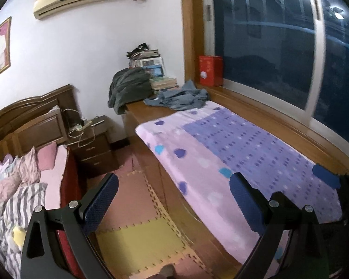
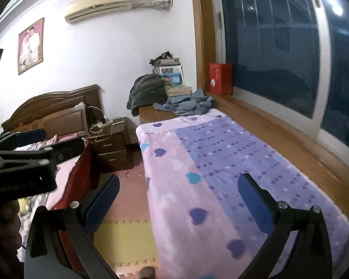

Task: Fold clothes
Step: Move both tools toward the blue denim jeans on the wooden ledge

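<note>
both jaws apart, empty: left gripper point(image 1: 174, 200), right gripper point(image 2: 179, 200) near blanket point(image 2: 221, 162); crumpled blue garment point(image 1: 181, 97) beyond it, probably next.

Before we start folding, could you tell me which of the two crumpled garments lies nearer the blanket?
The blue-grey garment, whose edge touches the blanket; the dark green garment lies farther left, beside the books.
</note>
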A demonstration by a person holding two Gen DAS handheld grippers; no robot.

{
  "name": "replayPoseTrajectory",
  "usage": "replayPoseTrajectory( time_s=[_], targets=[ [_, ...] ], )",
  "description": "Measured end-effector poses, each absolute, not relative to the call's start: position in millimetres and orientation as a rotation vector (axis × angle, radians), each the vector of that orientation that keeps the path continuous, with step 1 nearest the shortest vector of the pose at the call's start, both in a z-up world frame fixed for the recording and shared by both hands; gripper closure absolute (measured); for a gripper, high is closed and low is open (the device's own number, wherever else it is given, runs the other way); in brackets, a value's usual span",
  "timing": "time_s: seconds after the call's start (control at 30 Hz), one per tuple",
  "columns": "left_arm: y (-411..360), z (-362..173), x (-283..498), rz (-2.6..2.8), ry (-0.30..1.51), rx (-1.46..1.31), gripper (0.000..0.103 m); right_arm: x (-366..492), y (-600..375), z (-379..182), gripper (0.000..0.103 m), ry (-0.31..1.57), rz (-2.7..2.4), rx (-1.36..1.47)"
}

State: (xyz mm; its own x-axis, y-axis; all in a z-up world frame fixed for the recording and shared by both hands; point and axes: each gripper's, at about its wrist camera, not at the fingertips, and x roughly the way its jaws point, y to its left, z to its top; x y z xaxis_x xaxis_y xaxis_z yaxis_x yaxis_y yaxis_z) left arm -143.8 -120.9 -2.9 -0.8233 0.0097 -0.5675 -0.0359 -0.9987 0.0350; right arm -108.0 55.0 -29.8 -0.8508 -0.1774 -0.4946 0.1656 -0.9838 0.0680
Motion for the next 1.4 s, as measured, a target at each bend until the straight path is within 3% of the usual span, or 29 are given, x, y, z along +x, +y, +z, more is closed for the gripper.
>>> replayPoseTrajectory(
  time_s=[0.63, 1.4],
  targets=[
    [-242.2, -13.1, -305.7, 2.844, 0.025, -1.015, 0.005, -270.7, -52.5, -24.6, 0.0, -0.108, -2.952, 0.856],
    [-252.8, -30.3, -496.0, 2.779, 0.03, -1.057, 0.007, -453.8, -48.2, -54.6, 0.0, -0.187, -3.014, 0.92]
  ],
)
